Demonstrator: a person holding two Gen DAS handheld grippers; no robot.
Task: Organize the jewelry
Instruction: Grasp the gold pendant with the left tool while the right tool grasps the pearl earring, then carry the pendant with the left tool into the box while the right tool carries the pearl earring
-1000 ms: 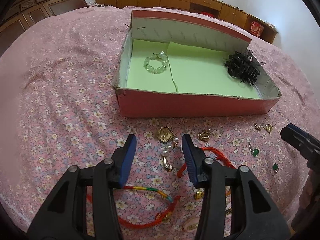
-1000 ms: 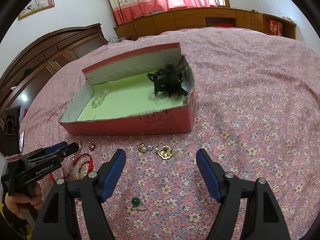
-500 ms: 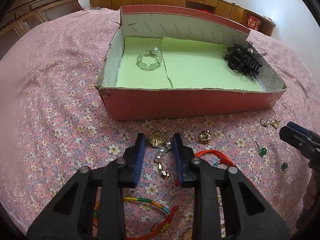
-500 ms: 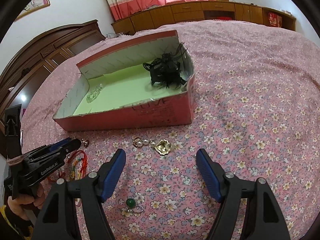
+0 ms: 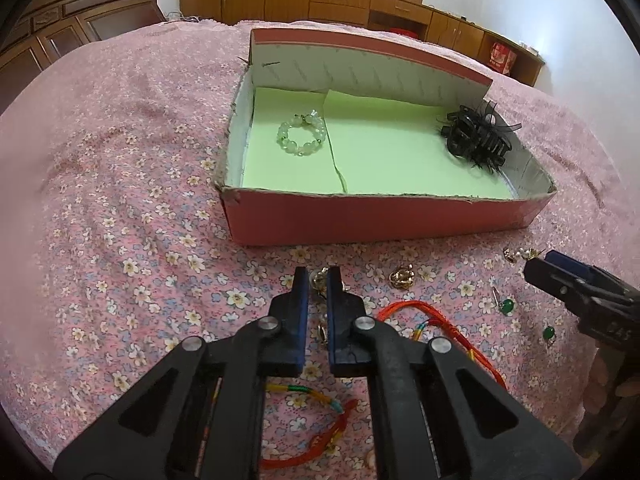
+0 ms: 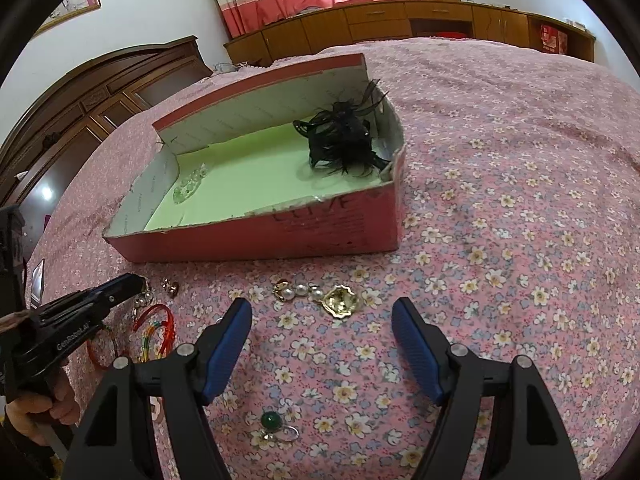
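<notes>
Since a second ago the left hand-held gripper [image 5: 317, 280] has clenched on the pearl earring [image 5: 320, 280] on the bed [image 5: 120, 200], gold end peeking past its tips. White lettering on its side, seen from the right camera, reads roughly "GenRobot.AI". Beyond it sits the pink box [image 5: 360, 220], faint scrawled writing on one wall unreadable, holding a bead bracelet [image 5: 302, 138] and black hair clip [image 5: 476, 140]. The right hand-held gripper [image 6: 322, 320] hangs released; a second pearl earring [image 6: 320, 296] lies just ahead of it, a green ring [image 6: 272, 424] beneath it.
</notes>
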